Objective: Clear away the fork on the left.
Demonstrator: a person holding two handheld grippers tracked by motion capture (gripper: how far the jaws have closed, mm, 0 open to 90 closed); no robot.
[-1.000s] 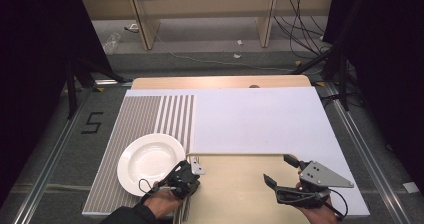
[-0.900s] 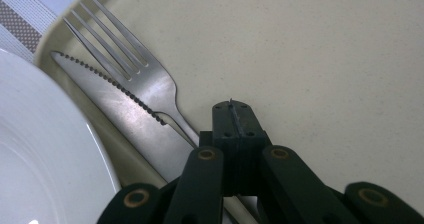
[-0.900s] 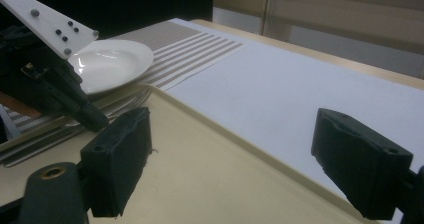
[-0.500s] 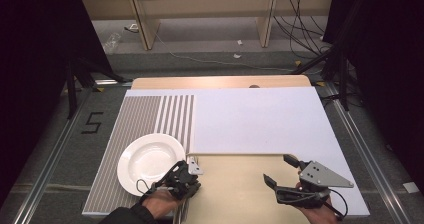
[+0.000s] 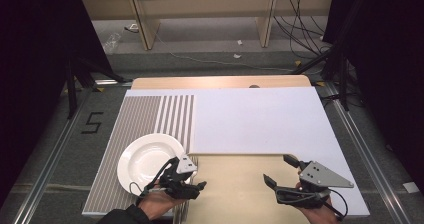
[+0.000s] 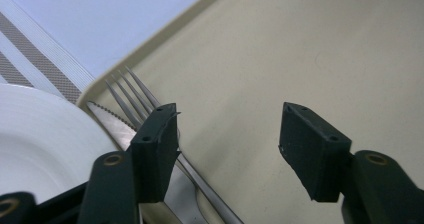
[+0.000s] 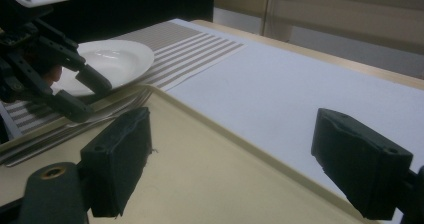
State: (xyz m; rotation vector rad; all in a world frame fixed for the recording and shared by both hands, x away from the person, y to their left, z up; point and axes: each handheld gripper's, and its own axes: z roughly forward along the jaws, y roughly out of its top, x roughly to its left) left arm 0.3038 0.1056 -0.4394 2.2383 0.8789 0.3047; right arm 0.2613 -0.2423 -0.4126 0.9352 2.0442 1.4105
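A steel fork (image 6: 131, 91) lies flat beside a serrated knife (image 6: 112, 124).

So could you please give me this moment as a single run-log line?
left gripper: jaws just opening, nothing between, above fork and knife | right gripper: open, empty, over tray | plate: on striped mat

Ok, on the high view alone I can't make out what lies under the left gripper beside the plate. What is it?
Observer: A fork and a serrated knife, side by side along the tray's edge, next to the plate.
Operator: Is the left gripper gripping either?
Observer: No. The left gripper has just been opening its jaws. The fork's handle runs beneath one jaw, and only bare tray lies between them.
Operator: And the right gripper?
Observer: The right gripper is open over bare tray, with nothing between its jaws.
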